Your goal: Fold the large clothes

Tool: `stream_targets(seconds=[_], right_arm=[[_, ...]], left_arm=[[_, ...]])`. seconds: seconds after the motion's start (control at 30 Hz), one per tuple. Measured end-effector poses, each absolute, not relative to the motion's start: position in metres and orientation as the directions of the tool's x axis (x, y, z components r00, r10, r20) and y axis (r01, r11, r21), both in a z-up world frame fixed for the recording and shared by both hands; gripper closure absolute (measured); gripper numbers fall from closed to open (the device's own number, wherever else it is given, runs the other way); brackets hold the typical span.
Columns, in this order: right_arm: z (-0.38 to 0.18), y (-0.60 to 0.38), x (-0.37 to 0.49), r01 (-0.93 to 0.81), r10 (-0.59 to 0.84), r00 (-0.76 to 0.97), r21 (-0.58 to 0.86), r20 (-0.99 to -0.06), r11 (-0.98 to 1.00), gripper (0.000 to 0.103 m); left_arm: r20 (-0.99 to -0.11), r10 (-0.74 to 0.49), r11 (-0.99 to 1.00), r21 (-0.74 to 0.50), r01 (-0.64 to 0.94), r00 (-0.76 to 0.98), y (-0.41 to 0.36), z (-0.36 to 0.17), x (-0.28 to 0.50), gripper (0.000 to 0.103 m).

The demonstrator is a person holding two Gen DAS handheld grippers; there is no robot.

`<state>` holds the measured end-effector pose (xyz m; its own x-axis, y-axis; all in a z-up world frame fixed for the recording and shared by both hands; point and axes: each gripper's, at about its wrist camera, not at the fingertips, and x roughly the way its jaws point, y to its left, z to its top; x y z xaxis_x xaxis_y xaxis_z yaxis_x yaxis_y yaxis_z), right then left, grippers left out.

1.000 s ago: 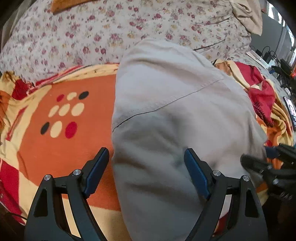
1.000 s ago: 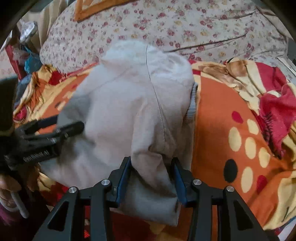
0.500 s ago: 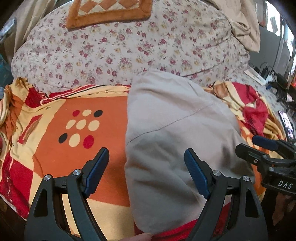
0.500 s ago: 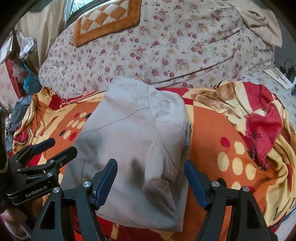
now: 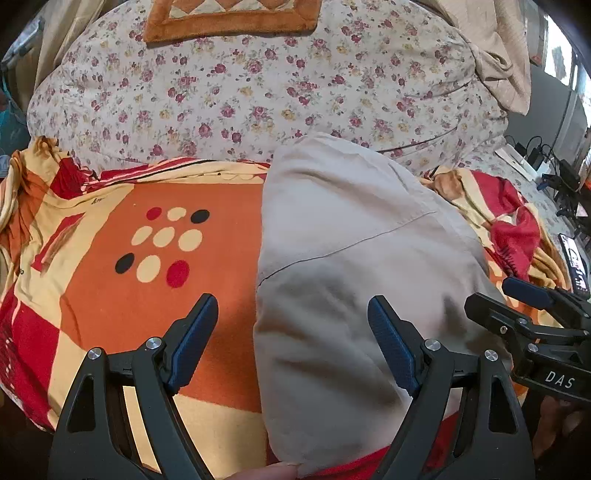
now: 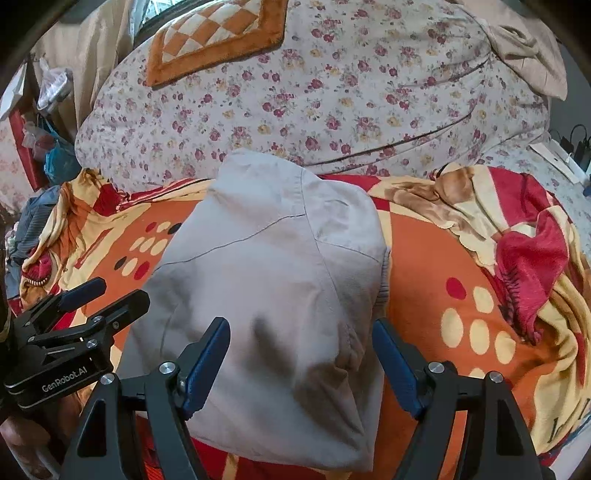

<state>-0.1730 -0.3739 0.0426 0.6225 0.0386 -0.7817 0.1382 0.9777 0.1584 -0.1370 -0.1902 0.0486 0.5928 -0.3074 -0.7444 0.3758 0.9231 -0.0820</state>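
Note:
A light grey garment [image 5: 351, 266] lies folded into a compact rectangle on an orange, red and yellow blanket [image 5: 110, 295]. It also shows in the right wrist view [image 6: 266, 277]. My left gripper [image 5: 291, 343] is open and empty, above the garment's near left edge. My right gripper [image 6: 301, 363] is open and empty, above the garment's near right part. The right gripper also shows at the right edge of the left wrist view [image 5: 517, 302], and the left gripper at the left edge of the right wrist view [image 6: 99, 299].
A big floral quilt [image 5: 258, 85] is heaped behind the garment, with an orange checked cushion [image 6: 218, 33] on top. The blanket is bunched at the right [image 6: 517, 251]. Cables and devices [image 5: 554, 173] lie at the far right, clutter [image 6: 40, 122] at the far left.
My right gripper opened and let go of the garment's near end. Both grippers drew back and up from the garment, which now lies flat on the blanket.

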Motion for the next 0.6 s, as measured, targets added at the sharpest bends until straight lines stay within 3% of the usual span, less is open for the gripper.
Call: stream_targets(seconds=[0.6], right_arm=[[0.0324, -0.3721, -0.1644, 0.133, 0.053, 0.6, 0.165, -0.798, 0.977, 0.026]], left_arm=[[-0.758, -0.289, 0.927, -0.07, 0.368, 0.585, -0.1947, 0.0389, -0.131, 0.019]])
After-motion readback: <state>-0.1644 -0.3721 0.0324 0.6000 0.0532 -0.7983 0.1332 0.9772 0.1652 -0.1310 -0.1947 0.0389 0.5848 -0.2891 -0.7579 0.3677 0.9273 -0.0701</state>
